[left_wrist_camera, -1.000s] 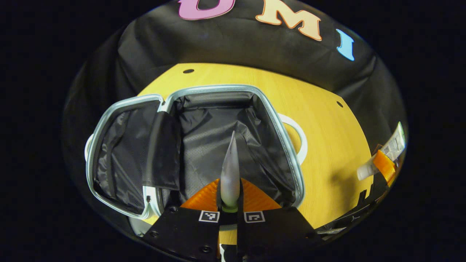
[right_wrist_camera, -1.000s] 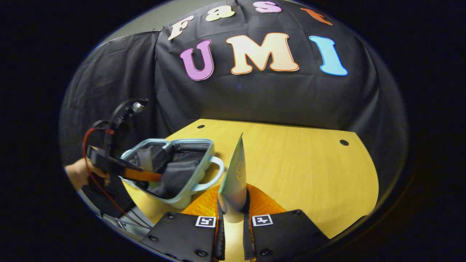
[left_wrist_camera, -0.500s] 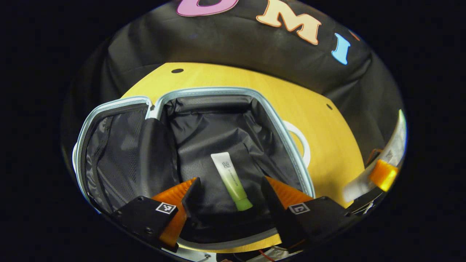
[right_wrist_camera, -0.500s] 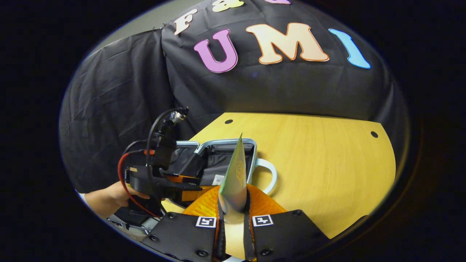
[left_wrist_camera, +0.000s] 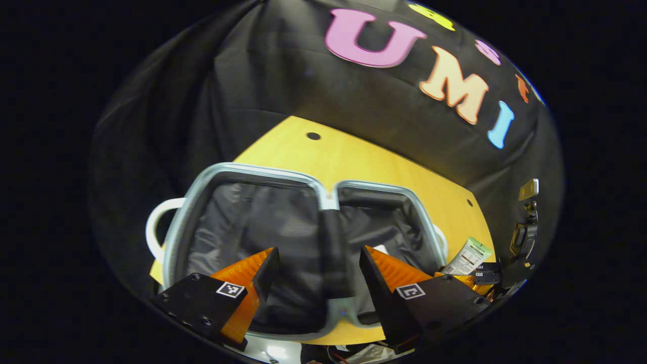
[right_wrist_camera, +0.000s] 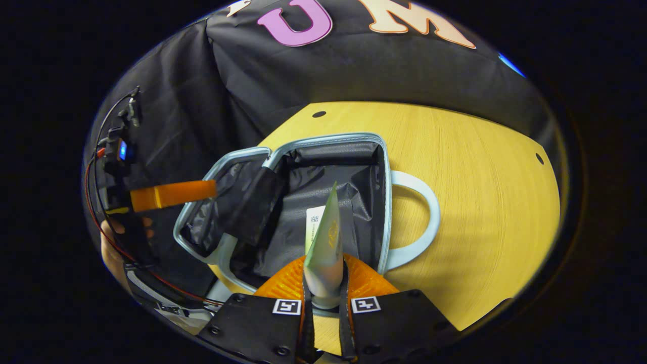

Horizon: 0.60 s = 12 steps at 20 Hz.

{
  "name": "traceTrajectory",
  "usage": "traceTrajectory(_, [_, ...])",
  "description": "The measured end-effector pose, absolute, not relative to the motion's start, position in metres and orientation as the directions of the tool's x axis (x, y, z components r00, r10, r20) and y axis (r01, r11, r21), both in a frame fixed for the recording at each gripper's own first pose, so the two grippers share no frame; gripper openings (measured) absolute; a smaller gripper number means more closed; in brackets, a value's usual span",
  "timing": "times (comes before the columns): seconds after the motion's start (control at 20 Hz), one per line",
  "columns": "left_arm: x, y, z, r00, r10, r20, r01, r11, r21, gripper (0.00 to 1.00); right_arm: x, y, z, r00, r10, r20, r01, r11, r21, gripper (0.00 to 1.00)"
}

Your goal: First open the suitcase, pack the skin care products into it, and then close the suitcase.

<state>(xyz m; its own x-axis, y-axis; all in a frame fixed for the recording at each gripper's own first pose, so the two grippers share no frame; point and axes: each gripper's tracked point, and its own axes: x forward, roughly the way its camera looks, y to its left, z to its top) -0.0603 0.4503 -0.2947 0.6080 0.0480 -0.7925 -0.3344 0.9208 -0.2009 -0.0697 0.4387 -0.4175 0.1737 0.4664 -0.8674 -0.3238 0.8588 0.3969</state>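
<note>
Right hand-held gripper [right_wrist_camera: 323,290] clamped on a tube [right_wrist_camera: 326,247], long axis pointing into the open suitcase [right_wrist_camera: 382,202] just beyond; possibly another tube inside; left hand-held gripper [left_wrist_camera: 313,275] spread wide, empty, nearer the suitcase hinge.

Both views look down from close above at the open suitcase [left_wrist_camera: 323,202] [right_wrist_camera: 354,146], shared, around 6 o'clock.
</note>
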Motion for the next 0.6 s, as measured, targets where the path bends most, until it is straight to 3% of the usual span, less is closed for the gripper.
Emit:
traceTrajectory(0.1, [-0.081, 0.486, -0.292, 0.592, 0.106, -0.799, -0.398, 0.900, -0.176, 0.93, -0.070, 0.444, -0.429, 0.173, 0.431, -0.885, -0.326, 0.873, 0.362, 0.21])
traceTrajectory(0.15, [-0.089, 0.501, -0.292, 0.585, 0.129, -0.801, -0.427, 0.888, -0.169, 0.93, -0.069, 0.449, -0.432, 0.175, 0.428, -0.887, -0.321, 0.876, 0.359, 0.30])
traceTrajectory(0.25, [-0.105, 0.527, -0.297, 0.570, 0.172, -0.804, -0.476, 0.866, -0.152, 0.93, -0.064, 0.460, -0.429, 0.184, 0.443, -0.877, -0.301, 0.875, 0.379, 0.36])
traceTrajectory(0.3, [-0.109, 0.539, -0.305, 0.558, 0.196, -0.806, -0.500, 0.855, -0.138, 0.93, -0.059, 0.464, -0.425, 0.197, 0.450, -0.871, -0.290, 0.876, 0.387, 0.33])
traceTrajectory(0.35, [-0.114, 0.551, -0.309, 0.547, 0.214, -0.809, -0.513, 0.849, -0.122, 0.93, -0.053, 0.467, -0.422, 0.215, 0.455, -0.864, -0.283, 0.876, 0.391, 0.53])
traceTrajectory(0.5, [-0.125, 0.592, -0.312, 0.526, 0.282, -0.803, -0.567, 0.819, -0.083, 0.93, -0.032, 0.465, -0.410, 0.290, 0.444, -0.848, -0.274, 0.887, 0.371, 0.95])
traceTrajectory(0.6, [-0.130, 0.620, -0.317, 0.509, 0.319, -0.800, -0.609, 0.790, -0.072, 0.93, -0.016, 0.465, -0.402, 0.343, 0.441, -0.829, -0.269, 0.892, 0.363, 0.98])
